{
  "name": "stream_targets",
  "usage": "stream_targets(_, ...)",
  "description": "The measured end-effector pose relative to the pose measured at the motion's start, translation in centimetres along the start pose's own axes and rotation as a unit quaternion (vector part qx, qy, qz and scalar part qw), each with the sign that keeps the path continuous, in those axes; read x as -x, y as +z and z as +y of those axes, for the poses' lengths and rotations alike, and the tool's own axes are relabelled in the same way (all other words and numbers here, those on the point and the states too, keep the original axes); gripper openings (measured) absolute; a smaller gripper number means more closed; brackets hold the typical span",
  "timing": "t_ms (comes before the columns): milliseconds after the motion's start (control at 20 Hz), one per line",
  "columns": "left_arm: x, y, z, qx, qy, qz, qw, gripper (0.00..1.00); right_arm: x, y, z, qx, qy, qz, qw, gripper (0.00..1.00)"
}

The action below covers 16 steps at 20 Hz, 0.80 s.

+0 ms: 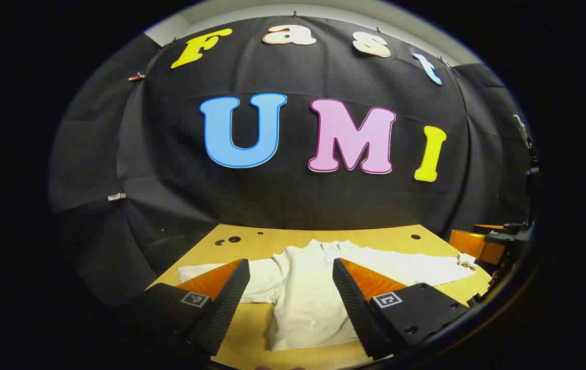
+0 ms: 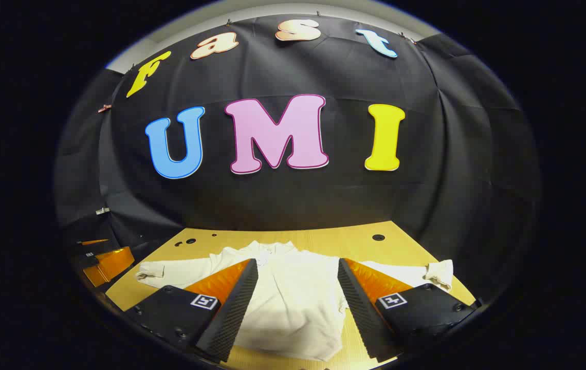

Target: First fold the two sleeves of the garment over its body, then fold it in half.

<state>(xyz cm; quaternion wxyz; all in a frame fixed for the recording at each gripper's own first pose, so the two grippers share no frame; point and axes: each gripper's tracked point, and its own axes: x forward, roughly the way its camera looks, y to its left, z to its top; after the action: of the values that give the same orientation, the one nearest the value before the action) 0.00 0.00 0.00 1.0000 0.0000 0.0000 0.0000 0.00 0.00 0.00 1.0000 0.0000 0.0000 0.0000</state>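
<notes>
My left gripper [image 1: 290, 288] hangs above the near edge of the table [image 1: 252, 334], fingers wide apart, nothing between them. My right gripper [image 2: 298, 288] sits the same way, fingers spread and clear of the cloth.

Past both, the white garment [image 1: 308, 293] lies flat on the wooden table, hem toward the near edge, collar toward the far edge. I see both sleeves stretched out sideways, unfolded: left sleeve [image 1: 211, 272] reaching toward the table's left edge, right sleeve [image 2: 426, 272] toward its right edge, cuff bunched up.

Small dark holes [image 1: 234, 239] dot the table near the far edge.
</notes>
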Motion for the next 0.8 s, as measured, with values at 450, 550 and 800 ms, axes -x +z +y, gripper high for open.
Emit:
stream_targets(450,-2.2,0.7,-1.4,-0.007,-0.011,0.002,1.0,1.0,-3.3,2.4,-0.3,0.001,0.007,-0.011,1.0,0.97)
stream_targets(550,-2.3,0.9,-1.3,-0.009,-0.009,0.001,1.0,1.0,-3.4,2.2,-0.5,-0.003,0.005,-0.008,1.0,0.97)
stream_targets(800,-2.8,0.6,-0.8,-0.01,-0.003,0.006,1.0,0.99,-4.0,2.0,-0.9,-0.001,0.001,-0.003,1.0,0.97)
